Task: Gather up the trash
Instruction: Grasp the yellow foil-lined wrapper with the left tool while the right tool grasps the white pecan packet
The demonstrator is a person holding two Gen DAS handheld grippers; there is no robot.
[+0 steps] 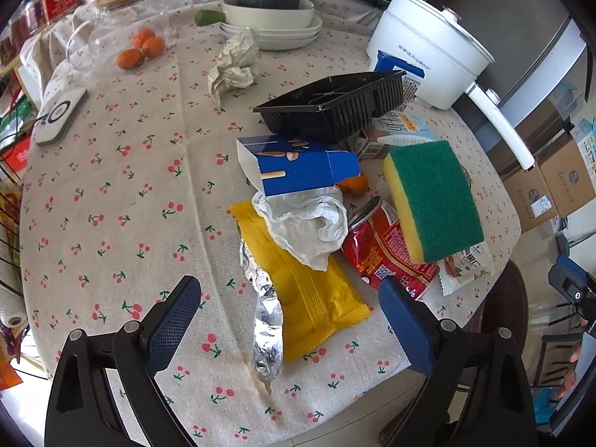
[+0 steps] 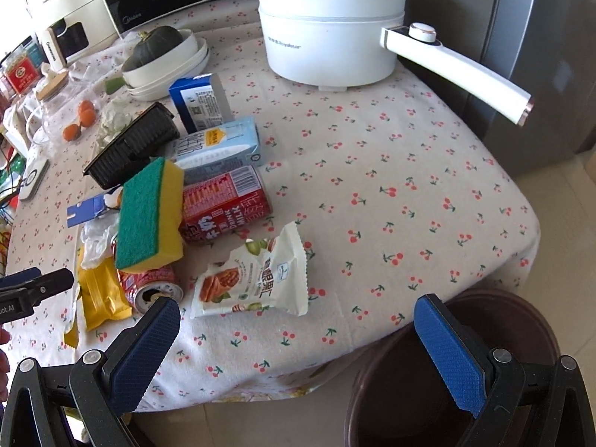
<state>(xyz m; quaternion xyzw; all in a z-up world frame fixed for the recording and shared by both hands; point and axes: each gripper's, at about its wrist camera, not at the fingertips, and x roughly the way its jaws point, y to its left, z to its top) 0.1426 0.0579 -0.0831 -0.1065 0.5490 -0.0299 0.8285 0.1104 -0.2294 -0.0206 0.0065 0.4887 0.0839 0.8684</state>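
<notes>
A pile of trash lies on the cherry-print tablecloth (image 1: 111, 186): a yellow wrapper (image 1: 309, 294) with a foil strip (image 1: 266, 331), crumpled white plastic (image 1: 305, 223), a blue box (image 1: 298, 165), a crushed red can (image 1: 383, 253), a black plastic tray (image 1: 331, 106) and a green-yellow sponge (image 1: 436, 197). My left gripper (image 1: 290, 309) is open and empty, just short of the yellow wrapper. My right gripper (image 2: 298, 339) is open and empty at the table's edge, near a white snack packet (image 2: 257, 279). A brown bin (image 2: 454, 372) stands below the right finger.
A white electric pot (image 2: 327, 33) with a long handle stands at the back. Bowls with a dark squash (image 1: 272, 11), crumpled paper (image 1: 234, 63), tangerines (image 1: 141, 50), a glass jar and a white device (image 1: 61, 115) are on the table. Cardboard boxes (image 1: 551, 186) sit on the floor.
</notes>
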